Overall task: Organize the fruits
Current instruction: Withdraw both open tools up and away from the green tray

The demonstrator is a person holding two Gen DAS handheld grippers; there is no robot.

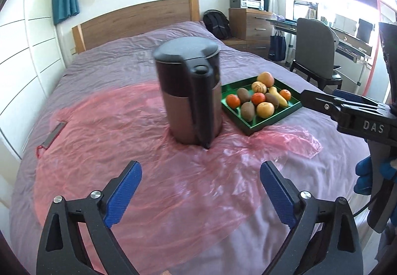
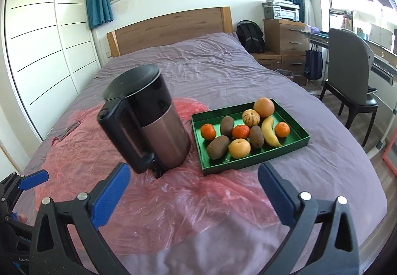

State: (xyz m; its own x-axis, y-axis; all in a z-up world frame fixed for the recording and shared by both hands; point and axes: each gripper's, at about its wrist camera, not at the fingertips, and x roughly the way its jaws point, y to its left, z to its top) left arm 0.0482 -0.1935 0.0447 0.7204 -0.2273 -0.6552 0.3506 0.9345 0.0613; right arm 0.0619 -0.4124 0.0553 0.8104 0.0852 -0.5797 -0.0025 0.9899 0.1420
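Left gripper [image 1: 201, 190] jaws wide apart, empty, above pink plastic sheet [image 1: 139, 170] on bed [image 2: 223, 71]. Right gripper [image 2: 194, 188] likewise spread, empty. Fruits in green tray [image 2: 292, 144] just right of kettle [image 2: 146, 121], both on bed.

Holding left gripper [image 1: 201, 180] and right gripper [image 2: 194, 181] side by side, both tilting downward, jaws standing wide apart with nothing between; blue-gloved hand [image 1: 367, 176] gripping the right handle.
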